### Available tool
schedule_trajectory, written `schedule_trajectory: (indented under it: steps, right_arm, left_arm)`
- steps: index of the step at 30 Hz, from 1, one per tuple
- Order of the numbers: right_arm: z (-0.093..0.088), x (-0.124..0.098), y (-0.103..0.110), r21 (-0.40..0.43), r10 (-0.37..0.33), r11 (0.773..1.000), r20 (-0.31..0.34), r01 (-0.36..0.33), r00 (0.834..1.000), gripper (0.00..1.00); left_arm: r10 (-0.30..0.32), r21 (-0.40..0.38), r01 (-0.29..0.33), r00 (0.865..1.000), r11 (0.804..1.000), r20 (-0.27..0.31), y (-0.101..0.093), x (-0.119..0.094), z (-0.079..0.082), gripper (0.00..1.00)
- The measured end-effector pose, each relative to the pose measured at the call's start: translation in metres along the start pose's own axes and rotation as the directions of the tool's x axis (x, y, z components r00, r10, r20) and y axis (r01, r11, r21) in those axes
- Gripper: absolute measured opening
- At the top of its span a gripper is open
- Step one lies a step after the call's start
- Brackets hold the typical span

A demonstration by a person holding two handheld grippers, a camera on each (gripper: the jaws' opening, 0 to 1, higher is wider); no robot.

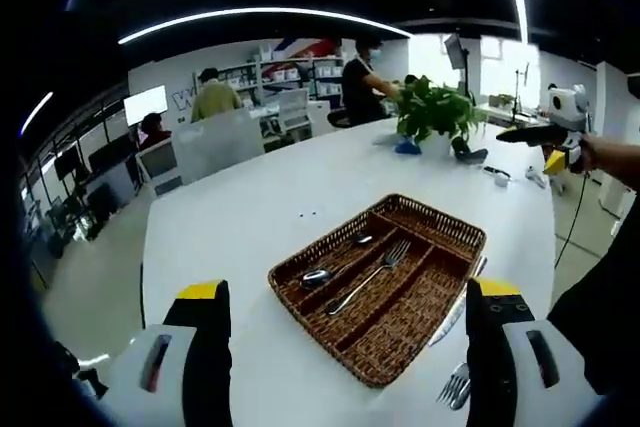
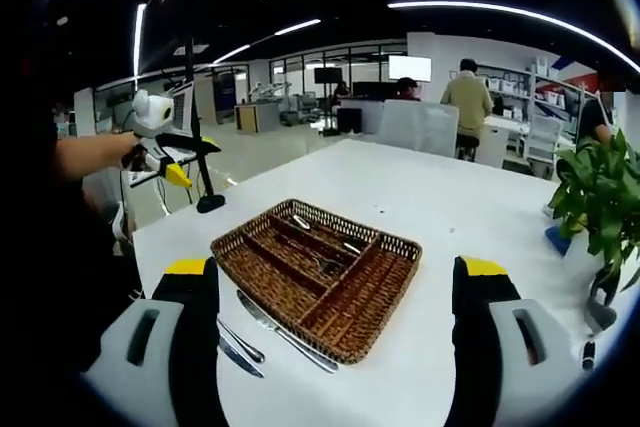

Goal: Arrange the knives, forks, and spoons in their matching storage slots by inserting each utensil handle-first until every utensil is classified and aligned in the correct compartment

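A brown wicker cutlery tray (image 1: pixel 400 342) with long slots lies on the white table (image 1: pixel 250 207). In the left gripper view a spoon (image 1: pixel 318 275) lies in its left slot, a smaller spoon (image 1: pixel 360 239) farther back, and a fork (image 1: pixel 372 272) in the middle slot. Beside the tray's right side lie a knife (image 1: pixel 452 315) and a fork (image 1: pixel 455 387). My left gripper (image 1: pixel 345 357) hovers open before the tray, nothing between its jaws. In the right gripper view, knives (image 2: pixel 285 332) lie along the near side of the tray (image 2: pixel 365 302). My right gripper (image 2: pixel 335 347) is open and holds nothing.
A potted plant (image 1: pixel 435 112) stands at the table's far end, with a blue object (image 1: pixel 406 147) beside it. The plant (image 2: pixel 600 197) is also at the right in the right gripper view. People work at desks (image 1: pixel 215 142) behind. A sleeve (image 2: pixel 60 247) lines the left.
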State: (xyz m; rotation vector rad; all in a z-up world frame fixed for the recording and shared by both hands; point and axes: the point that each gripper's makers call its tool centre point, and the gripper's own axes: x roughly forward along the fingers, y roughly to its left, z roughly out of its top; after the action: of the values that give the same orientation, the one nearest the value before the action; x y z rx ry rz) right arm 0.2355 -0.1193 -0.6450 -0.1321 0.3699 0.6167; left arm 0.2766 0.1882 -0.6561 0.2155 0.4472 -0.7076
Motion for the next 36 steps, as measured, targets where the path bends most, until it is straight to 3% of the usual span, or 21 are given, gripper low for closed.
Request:
schedule_trajectory:
  steps: [4,10,20,26,32,36]
  right_arm:
    - [-0.016,0.004,0.008,0.018,0.02,1.0,-0.07,-0.019,0.997,1.0]
    - [-0.016,-0.001,0.004,0.026,0.006,1.0,-0.053,-0.005,0.999,1.0]
    - [-0.013,-0.011,-0.008,0.0,-0.023,1.0,-0.049,0.023,0.999,1.0]
    - [-0.008,-0.01,0.01,-0.072,0.078,0.994,-0.064,-0.083,0.995,1.0]
    - [0.001,-0.005,0.02,-0.112,0.113,0.987,-0.064,-0.119,0.992,1.0]
    - [0.01,0.001,0.031,-0.207,0.151,0.965,-0.05,-0.158,0.987,1.0]
  left_arm:
    - [0.036,0.014,-0.036,0.999,0.999,-0.022,-0.002,-0.018,-0.014,1.0]
    - [0.036,0.026,-0.035,0.999,0.999,-0.034,-0.013,-0.035,-0.021,1.0]
    - [0.024,0.024,-0.023,0.999,0.999,-0.04,-0.017,-0.034,-0.028,1.0]
    - [0.034,0.032,-0.033,0.999,0.999,-0.041,-0.016,-0.038,-0.029,1.0]
    - [0.039,0.033,-0.038,0.998,0.999,-0.039,-0.016,-0.046,-0.029,1.0]
    - [0.038,0.039,-0.036,0.998,0.999,-0.045,-0.017,-0.048,-0.033,1.0]
